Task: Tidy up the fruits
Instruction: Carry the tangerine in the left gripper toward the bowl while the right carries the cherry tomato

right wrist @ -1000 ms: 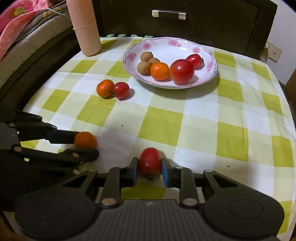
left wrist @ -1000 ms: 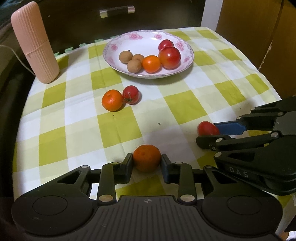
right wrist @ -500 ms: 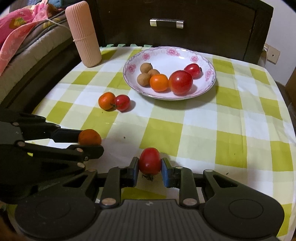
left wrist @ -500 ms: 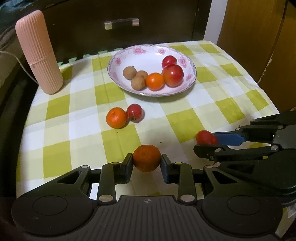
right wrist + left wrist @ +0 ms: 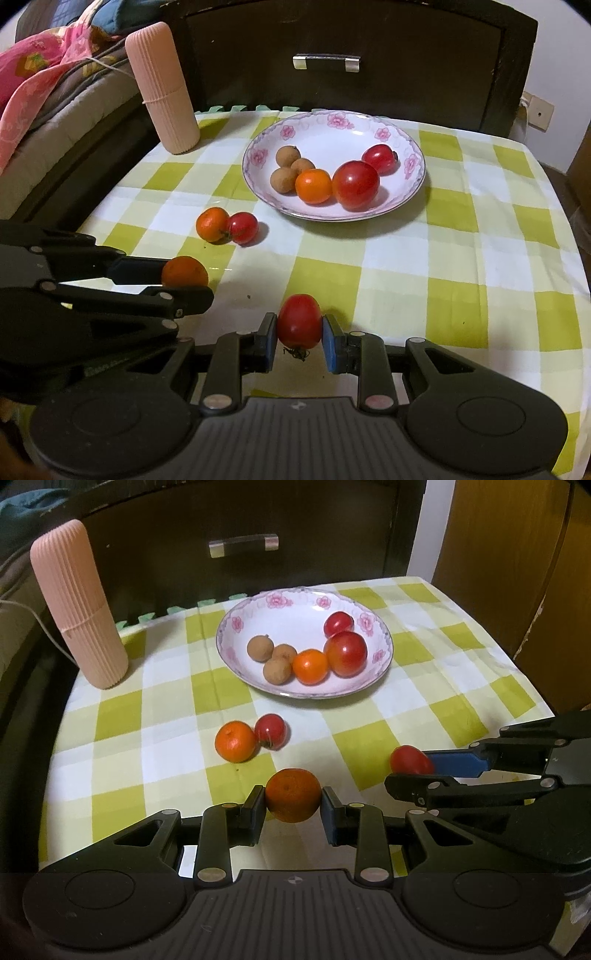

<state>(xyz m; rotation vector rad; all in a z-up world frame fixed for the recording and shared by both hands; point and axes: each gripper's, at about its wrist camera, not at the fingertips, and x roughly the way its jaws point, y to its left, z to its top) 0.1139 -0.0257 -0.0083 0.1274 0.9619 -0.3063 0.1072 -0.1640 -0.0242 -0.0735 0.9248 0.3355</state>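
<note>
My left gripper (image 5: pixel 293 805) is shut on an orange tangerine (image 5: pixel 293 794) and holds it above the near part of the table. My right gripper (image 5: pixel 299 338) is shut on a red tomato (image 5: pixel 299 320), also raised. Each shows in the other's view: the right gripper (image 5: pixel 413 771) to the right, the left gripper (image 5: pixel 184 277) to the left. A white floral plate (image 5: pixel 236 627) at the back holds three brown longans, a tangerine and two tomatoes. Another tangerine (image 5: pixel 235 740) and a small tomato (image 5: pixel 270 730) lie touching on the cloth in front of the plate.
A tall pink ribbed container (image 5: pixel 78 605) stands at the back left of the green-checked tablecloth (image 5: pixel 424 686). A dark drawer front with a metal handle (image 5: pixel 243 544) is behind the table. Bedding (image 5: pixel 40 85) lies at the left.
Both grippers have risen and drawn back with their fruit, so the plate and table look farther away. The fruit on the cloth and plate has not moved.
</note>
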